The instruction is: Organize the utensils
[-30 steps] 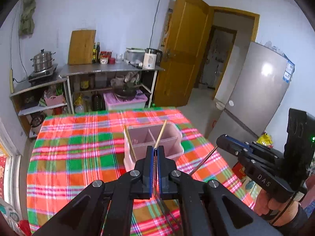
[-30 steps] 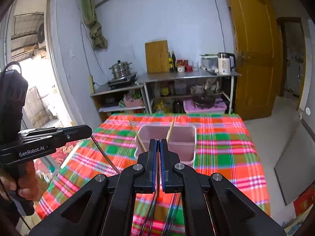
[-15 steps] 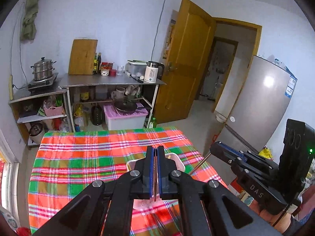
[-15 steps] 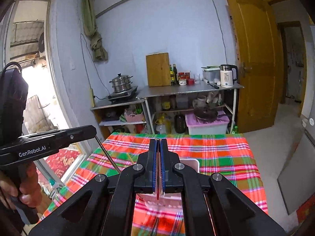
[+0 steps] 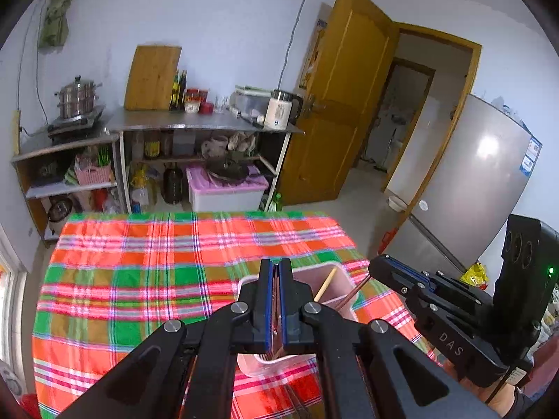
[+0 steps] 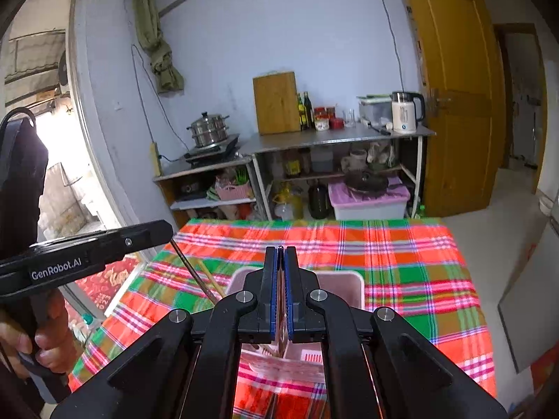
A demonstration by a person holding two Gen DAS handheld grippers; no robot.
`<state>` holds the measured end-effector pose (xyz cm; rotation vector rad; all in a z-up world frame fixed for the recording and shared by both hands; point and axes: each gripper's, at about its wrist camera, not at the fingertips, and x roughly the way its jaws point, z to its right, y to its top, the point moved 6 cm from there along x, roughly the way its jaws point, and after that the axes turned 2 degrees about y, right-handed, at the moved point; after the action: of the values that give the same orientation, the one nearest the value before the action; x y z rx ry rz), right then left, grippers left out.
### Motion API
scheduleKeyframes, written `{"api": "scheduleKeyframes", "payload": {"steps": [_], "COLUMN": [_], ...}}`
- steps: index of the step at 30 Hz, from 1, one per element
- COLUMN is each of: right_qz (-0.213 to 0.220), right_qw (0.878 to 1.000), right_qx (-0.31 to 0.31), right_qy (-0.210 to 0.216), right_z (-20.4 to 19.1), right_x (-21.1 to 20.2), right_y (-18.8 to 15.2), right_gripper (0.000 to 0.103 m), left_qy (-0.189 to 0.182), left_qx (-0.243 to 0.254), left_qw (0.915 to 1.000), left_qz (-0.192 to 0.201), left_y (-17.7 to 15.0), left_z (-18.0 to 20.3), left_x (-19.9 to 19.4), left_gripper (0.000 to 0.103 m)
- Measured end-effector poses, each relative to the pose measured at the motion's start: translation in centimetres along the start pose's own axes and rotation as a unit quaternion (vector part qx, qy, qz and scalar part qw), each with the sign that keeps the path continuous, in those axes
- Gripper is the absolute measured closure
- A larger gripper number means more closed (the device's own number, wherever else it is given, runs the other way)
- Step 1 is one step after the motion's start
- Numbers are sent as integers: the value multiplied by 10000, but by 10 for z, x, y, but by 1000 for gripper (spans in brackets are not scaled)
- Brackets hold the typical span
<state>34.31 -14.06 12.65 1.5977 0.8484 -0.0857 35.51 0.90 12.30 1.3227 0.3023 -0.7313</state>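
Both tongs clamped tight on thin dark chopsticks, left tongs (image 5: 275, 279) and right tongs (image 6: 280, 265) directly above pale pink divided utensil box (image 5: 340, 279) with one light wooden chopstick (image 5: 325, 289) leaning inside, plaid-clothed worktop (image 5: 139, 272) stretching beyond.

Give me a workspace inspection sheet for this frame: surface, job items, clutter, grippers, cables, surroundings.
Surface: red-green plaid tablecloth covering the table.
Job's things: pink plastic divided utensil holder on the cloth; light wooden chopstick leaning inside it.
Clutter: nothing seen on the cloth besides the holder.
Grippers: left gripper shut on a thin dark chopstick; right gripper shut on a reddish chopstick; both over the holder.
Cables: black wall cable.
Surroundings: steel pot, wooden cutting board, white kettle, yellow door, grey fridge.
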Motion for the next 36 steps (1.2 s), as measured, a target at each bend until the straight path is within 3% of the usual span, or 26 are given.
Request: {"api": "scheduleKeyframes", "payload": {"steps": [6, 14, 25, 36], "right_qz": [-289, -354, -70, 17], "right_qw": [9995, 9992, 9999, 10000], "right_qx": [102, 143, 22, -88], "right_qy": [54, 126, 156, 42], "right_z": [7, 9, -4, -8], "right_x": [20, 22, -22, -78], "right_y": [-22, -25, -23, -70], "right_gripper": [100, 99, 95, 95], "left_qy": [16, 139, 268, 194], "left_qx": [15, -40, -26, 15], "left_qw": [9998, 9996, 9996, 9998], "left_qz": [-207, -233, 99, 69], "left_y": [-27, -33, -33, -104], "left_z": [-8, -15, -13, 6], "left_x": [22, 24, -19, -59], "left_gripper": [100, 100, 96, 96]}}
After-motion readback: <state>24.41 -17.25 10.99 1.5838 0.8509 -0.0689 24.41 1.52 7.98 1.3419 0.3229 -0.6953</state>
